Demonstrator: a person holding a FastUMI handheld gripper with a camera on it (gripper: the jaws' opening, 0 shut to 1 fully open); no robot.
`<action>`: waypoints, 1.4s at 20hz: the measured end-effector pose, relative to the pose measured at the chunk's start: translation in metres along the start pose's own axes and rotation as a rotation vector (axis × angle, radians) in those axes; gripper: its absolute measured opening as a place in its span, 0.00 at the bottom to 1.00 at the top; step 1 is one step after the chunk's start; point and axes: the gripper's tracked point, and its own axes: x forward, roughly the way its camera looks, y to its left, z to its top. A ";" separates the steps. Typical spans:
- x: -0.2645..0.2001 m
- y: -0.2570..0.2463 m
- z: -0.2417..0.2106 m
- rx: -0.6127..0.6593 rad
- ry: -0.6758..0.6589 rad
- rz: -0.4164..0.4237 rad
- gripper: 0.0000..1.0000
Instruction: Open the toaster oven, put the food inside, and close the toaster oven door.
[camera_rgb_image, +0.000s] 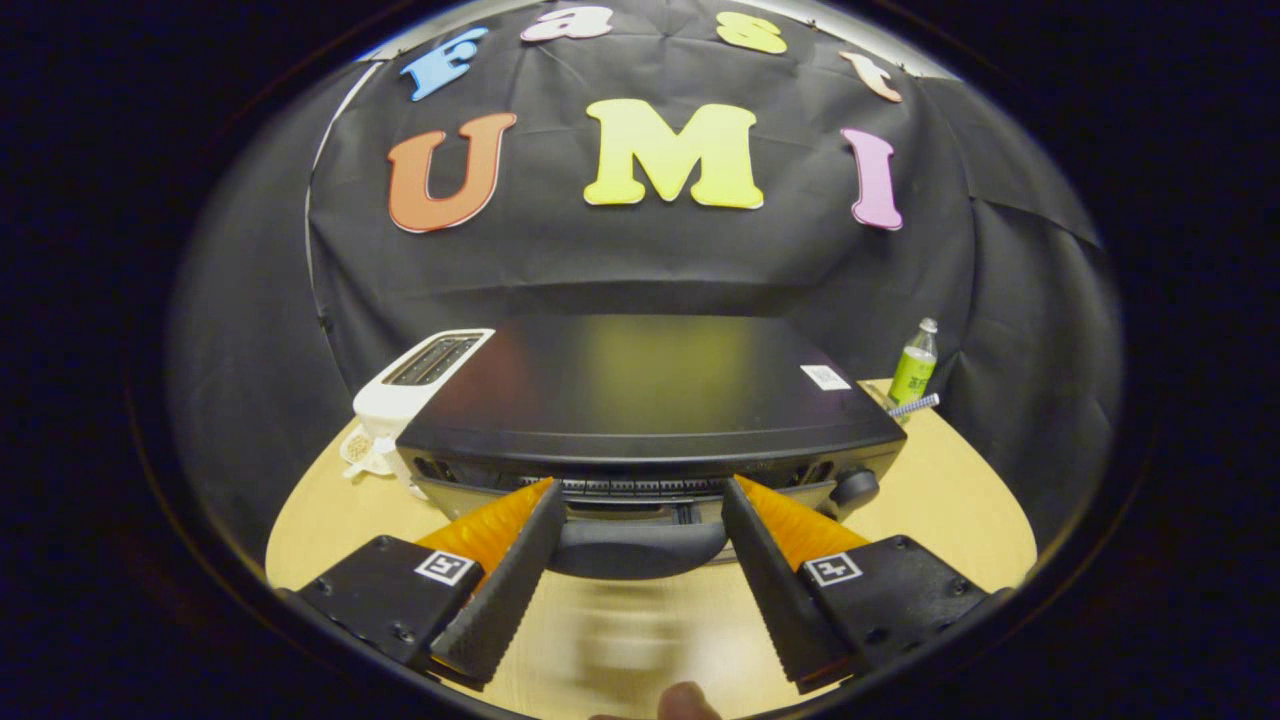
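Approaching the toaster oven from above its front edge, I hold the tongs spread wide and gripping nothing, their tips set to either side of the door handle, which lies between them just under the oven's front. I judge the step in hand to be the opening (the door looks closed, though the steep angle hides most of it). The next move calls for closing on the handle, or hooking it, and drawing it down and outward. Around it on the counter: a white slot toaster close by the oven on one side, a green bottle and a small stick-like item on the other, and a knob near one finger. Nothing blocks the handle; I cannot see the food.
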 end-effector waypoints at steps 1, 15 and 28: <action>-0.008 0.000 -0.009 -0.002 0.012 0.003 1.00; -0.089 -0.010 -0.092 0.016 0.165 0.135 0.99; -0.194 -0.022 -0.033 -0.046 0.166 0.385 1.00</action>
